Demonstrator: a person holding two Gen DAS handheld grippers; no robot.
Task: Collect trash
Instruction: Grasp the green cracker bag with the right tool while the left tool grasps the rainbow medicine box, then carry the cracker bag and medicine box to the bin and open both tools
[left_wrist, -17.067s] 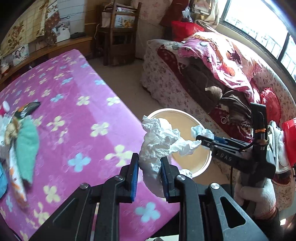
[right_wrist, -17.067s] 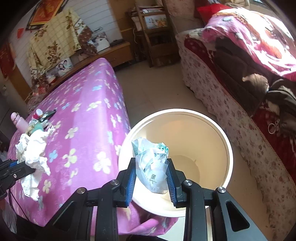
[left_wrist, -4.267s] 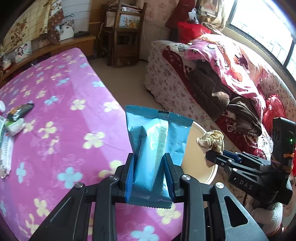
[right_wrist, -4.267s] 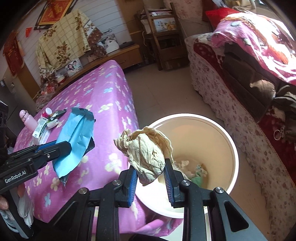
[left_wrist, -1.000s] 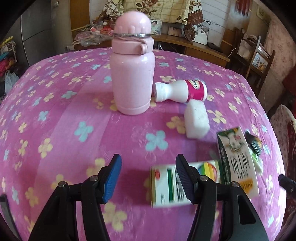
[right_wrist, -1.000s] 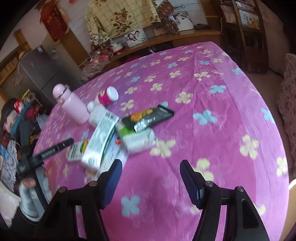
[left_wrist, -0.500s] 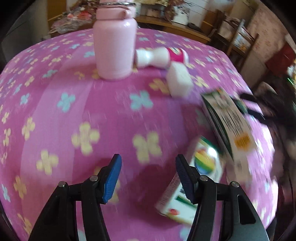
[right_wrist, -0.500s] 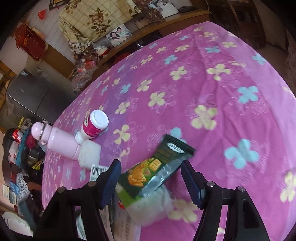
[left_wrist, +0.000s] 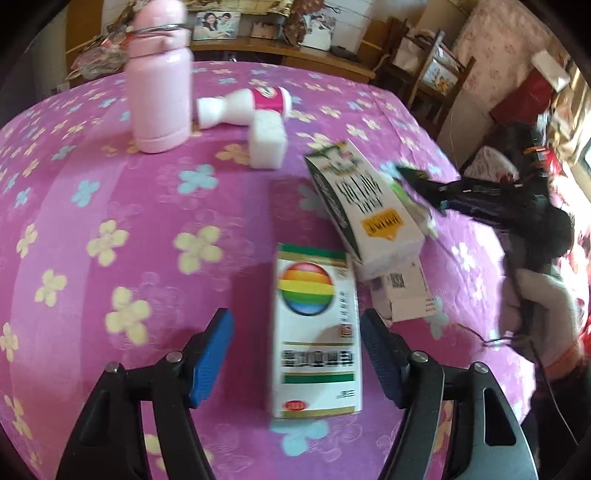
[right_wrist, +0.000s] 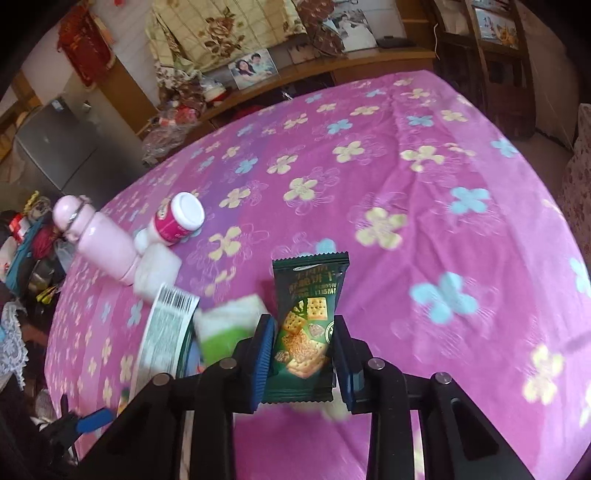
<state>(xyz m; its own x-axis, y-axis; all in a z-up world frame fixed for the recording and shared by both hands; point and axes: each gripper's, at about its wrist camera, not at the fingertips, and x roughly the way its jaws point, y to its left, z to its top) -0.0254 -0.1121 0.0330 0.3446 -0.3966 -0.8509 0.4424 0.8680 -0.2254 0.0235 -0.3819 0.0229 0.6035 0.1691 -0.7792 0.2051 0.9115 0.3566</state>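
In the left wrist view my left gripper (left_wrist: 295, 354) is open, its blue pads on either side of a white box with a rainbow circle (left_wrist: 316, 332) lying flat on the pink flowered table (left_wrist: 110, 229). A green-and-white carton (left_wrist: 364, 206) lies just beyond it. In the right wrist view my right gripper (right_wrist: 301, 360) is shut on a dark green cracker packet (right_wrist: 306, 328). The right gripper also shows in the left wrist view (left_wrist: 436, 192) beside the carton.
A pink flask (left_wrist: 159, 88) stands at the back left, with a white and pink bottle (left_wrist: 243, 107) on its side and a white block (left_wrist: 267, 142) next to it. A green and white pack (right_wrist: 229, 325) and paper slips (left_wrist: 406, 295) lie by the carton. A dresser stands behind.
My left gripper has moved over the rainbow box, which now lies between its pads. My right gripper has closed from wide open onto the green cracker packet.
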